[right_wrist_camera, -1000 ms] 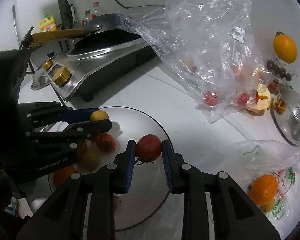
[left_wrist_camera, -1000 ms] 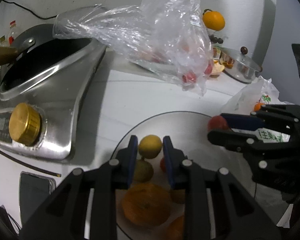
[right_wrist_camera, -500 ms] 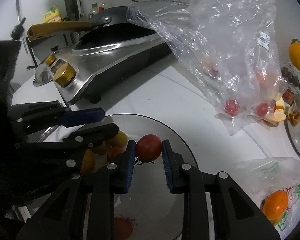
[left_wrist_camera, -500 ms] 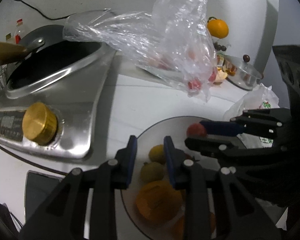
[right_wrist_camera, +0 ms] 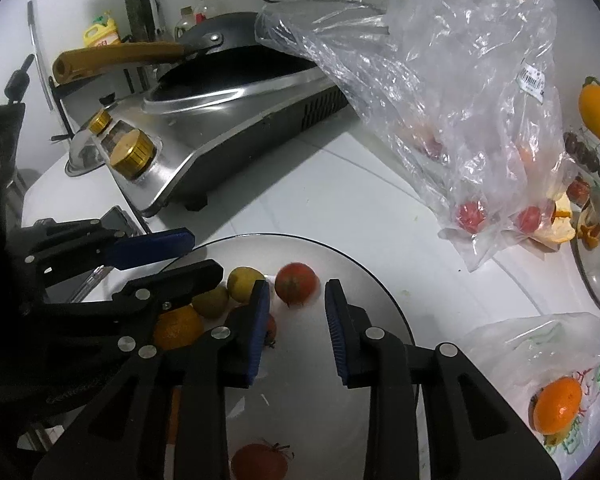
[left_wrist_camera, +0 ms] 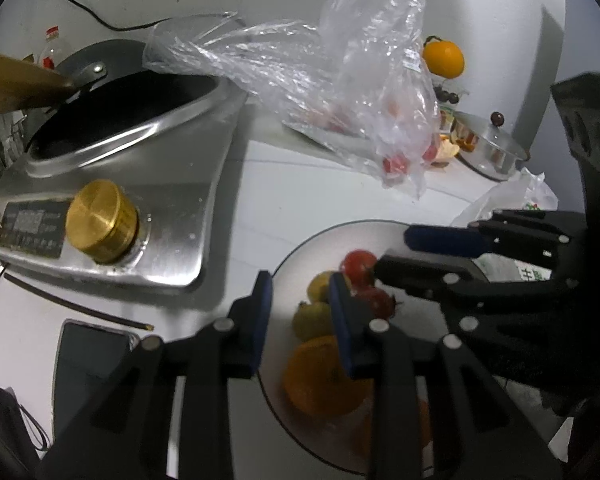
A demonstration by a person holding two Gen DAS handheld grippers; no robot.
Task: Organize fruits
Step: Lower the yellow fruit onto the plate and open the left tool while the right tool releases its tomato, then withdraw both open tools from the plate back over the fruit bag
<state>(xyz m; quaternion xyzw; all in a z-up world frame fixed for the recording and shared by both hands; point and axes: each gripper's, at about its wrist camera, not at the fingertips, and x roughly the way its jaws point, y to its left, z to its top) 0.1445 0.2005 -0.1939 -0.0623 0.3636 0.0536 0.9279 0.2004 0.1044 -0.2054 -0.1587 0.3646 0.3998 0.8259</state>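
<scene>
The right gripper's [right_wrist_camera: 296, 304] blue-padded fingers [right_wrist_camera: 260, 320] were spreading apart, and the tomato [right_wrist_camera: 296, 283] sat just past their tips, free of both pads, on the round grey plate [right_wrist_camera: 380, 300]. The left gripper [left_wrist_camera: 300, 304] hung over the plate's nine o'clock edge with its jaws easing open too and nothing clamped between them; only bare plate and a bit of white counter showed in the gap.

On the plate, a small pile lay toward ten o'clock from the tomato: two yellow-green fruits [right_wrist_camera: 242, 282], an orange [right_wrist_camera: 178, 326] under the left gripper's fingers, and another tomato partly hidden behind the right gripper's left finger. A third tomato [right_wrist_camera: 258, 462] lay at the plate's six o'clock edge.

The white counter [right_wrist_camera: 320, 200] was crowded. A steel cooker [right_wrist_camera: 228, 132] with brass knobs [right_wrist_camera: 134, 154] stood at ten o'clock, carrying a dark pan with a wooden handle [right_wrist_camera: 116, 60]. A crumpled clear plastic bag [right_wrist_camera: 460, 100] sprawled from twelve to two o'clock, with small red tomatoes at its bottom. Orange peel [right_wrist_camera: 560, 224] and a glass lid [left_wrist_camera: 488, 144] lay near three o'clock, and a printed bag [right_wrist_camera: 540, 360] holding an orange at four. A phone [left_wrist_camera: 88, 364] lay flat in front of the cooker. Bottles stood against the white wall behind.
</scene>
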